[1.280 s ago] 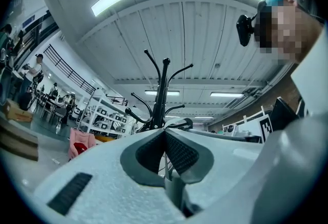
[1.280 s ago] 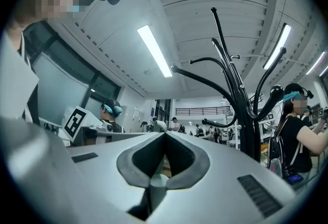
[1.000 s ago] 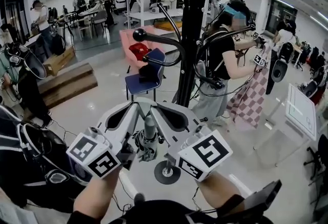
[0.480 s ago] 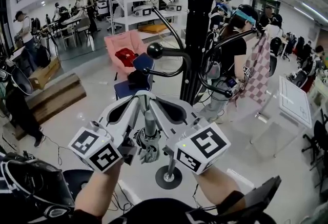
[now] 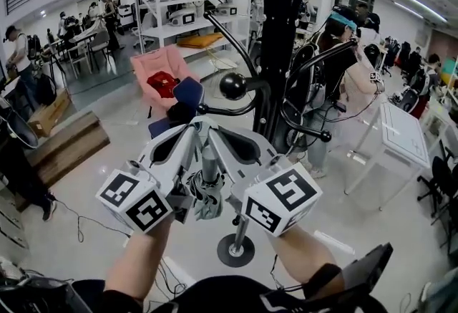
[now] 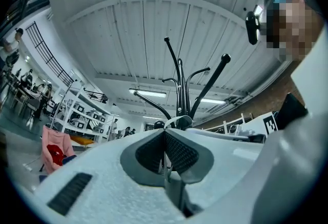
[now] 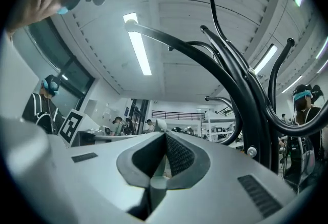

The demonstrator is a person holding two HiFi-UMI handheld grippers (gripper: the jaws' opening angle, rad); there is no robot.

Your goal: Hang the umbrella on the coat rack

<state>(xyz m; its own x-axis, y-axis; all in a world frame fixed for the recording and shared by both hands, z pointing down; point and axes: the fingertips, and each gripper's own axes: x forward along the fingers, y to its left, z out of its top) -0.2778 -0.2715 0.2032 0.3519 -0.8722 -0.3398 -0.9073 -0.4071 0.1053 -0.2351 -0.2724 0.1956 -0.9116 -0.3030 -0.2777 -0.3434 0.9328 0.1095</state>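
Note:
A folded grey umbrella (image 5: 208, 188) stands upright between my two grippers, low in the head view. My left gripper (image 5: 189, 134) and right gripper (image 5: 223, 134) press together from either side, both shut on it. The black coat rack (image 5: 276, 54) rises just behind them, and one of its ball-tipped hooks (image 5: 233, 85) hangs a little above the jaw tips. In the left gripper view the jaws of the left gripper (image 6: 165, 130) are closed, with a thin pale loop (image 6: 173, 119) above them and the rack (image 6: 179, 89) beyond. The right gripper (image 7: 165, 137) is closed beside the rack's curved arms (image 7: 241, 89).
The rack's round base (image 5: 235, 250) sits on the floor under my hands. A blue chair (image 5: 187, 95) and a pink chair (image 5: 163, 68) stand behind the rack. A person (image 5: 342, 54) works at the right by a white table (image 5: 401, 136). Shelving (image 5: 179, 11) is at the back.
The view has moved closer to the rack. The ball-tipped hook now sits nearer, just above the joined grippers. Both grippers still hold the umbrella.

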